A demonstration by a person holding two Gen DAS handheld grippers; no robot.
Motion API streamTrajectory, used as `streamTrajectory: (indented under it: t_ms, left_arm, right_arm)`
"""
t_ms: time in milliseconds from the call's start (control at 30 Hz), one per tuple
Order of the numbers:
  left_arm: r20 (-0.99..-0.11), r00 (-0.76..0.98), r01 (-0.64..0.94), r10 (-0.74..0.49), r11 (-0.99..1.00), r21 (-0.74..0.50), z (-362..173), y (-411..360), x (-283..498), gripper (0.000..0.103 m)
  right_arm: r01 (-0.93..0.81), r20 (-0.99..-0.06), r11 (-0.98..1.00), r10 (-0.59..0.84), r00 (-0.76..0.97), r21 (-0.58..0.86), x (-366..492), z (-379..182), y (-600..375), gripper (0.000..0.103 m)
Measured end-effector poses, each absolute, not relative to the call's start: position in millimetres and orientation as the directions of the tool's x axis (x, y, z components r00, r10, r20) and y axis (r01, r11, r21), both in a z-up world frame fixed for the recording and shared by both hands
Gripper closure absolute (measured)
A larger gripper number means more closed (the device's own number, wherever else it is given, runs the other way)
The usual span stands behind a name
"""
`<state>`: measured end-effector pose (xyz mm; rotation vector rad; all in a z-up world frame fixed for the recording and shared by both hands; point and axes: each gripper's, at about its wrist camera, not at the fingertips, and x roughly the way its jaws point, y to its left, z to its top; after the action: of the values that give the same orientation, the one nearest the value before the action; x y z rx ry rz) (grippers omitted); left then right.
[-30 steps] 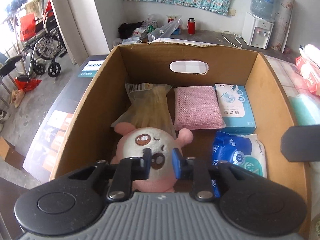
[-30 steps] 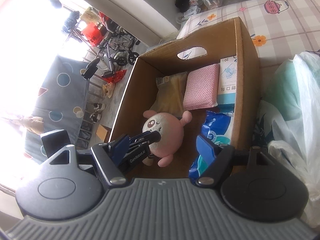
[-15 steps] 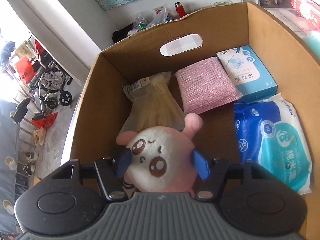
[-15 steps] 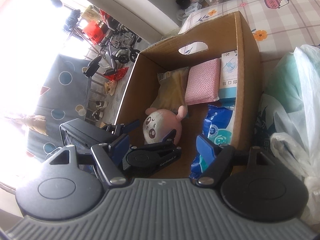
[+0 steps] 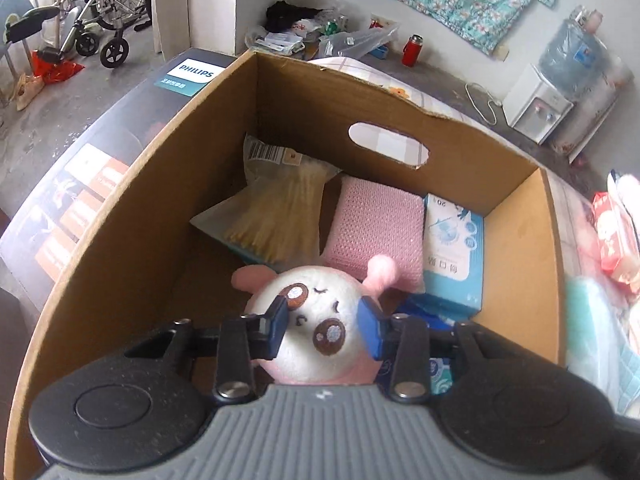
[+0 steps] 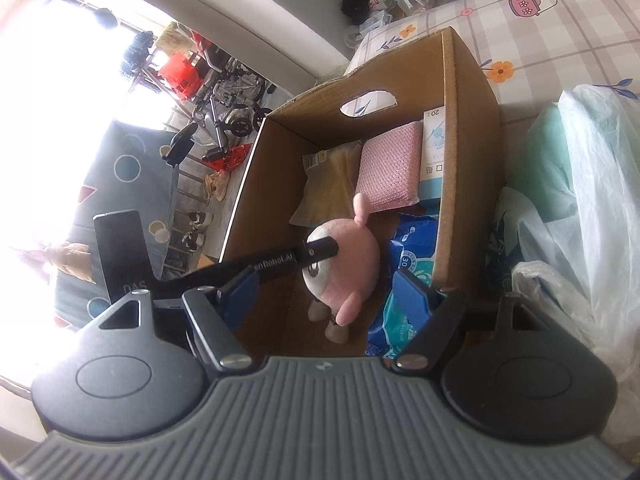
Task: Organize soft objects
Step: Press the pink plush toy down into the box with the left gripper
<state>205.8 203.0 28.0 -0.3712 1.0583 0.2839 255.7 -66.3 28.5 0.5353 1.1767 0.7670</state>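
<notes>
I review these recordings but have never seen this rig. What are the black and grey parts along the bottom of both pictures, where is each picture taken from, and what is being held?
There is no robot here: a person holds a two-finger gripper in each hand, and a fisheye camera on each one looks forward along its fingers. The black and grey shapes at the bottom are the gripper's own body.

The left wrist view looks down into a cardboard box. The left gripper has just been closing, and its blue pads press on the face of a pink plush toy.

The right wrist view shows the same box from the side. The right gripper is open and holds nothing.

In the box lie a bag of noodles, a pink mesh sponge, a light blue carton and a blue pack of wipes.
</notes>
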Motion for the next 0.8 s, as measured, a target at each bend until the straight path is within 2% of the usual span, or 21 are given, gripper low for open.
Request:
streamTrajectory:
  t_ms: [200,300,367,433,500,600,800]
  left_arm:
    - [-0.866,0.5,-0.402,-0.005,0.884,-0.238,31,194,209,0.068]
    - [-0.849,0.522,-0.387,-0.078,0.866,-0.317,33,199,202,0.063]
    - [-0.84,0.535,-0.379,-0.091,0.863,-0.335,37,202,195,0.056]
    - [-0.826,0.559,-0.367,-0.068,0.873,-0.32,42,204,188,0.047]
    - [-0.814,0.58,-0.366,-0.027,0.884,-0.29,45,208,183,0.044]
    - [-0.81,0.586,-0.383,0.026,0.889,-0.249,44,215,182,0.035]
    - [-0.857,0.516,-0.433,0.003,0.864,-0.258,16,228,195,0.034]
  right_arm:
    - [-0.241,-0.612,0.644,0.765,0.2,0.726,253,29,-74,0.029]
    - [-0.235,-0.611,0.646,0.763,0.209,0.726,252,30,-81,0.029]
    - [-0.233,-0.613,0.649,0.76,0.215,0.724,251,30,-86,0.029]
    - [-0.228,-0.613,0.651,0.759,0.22,0.724,251,30,-90,0.029]
    - [-0.227,-0.61,0.649,0.76,0.225,0.726,251,31,-94,0.029]
    - [-0.234,-0.597,0.637,0.77,0.223,0.734,249,30,-99,0.029]
    - [-0.228,-0.52,0.58,0.809,0.275,0.782,231,31,-133,0.028]
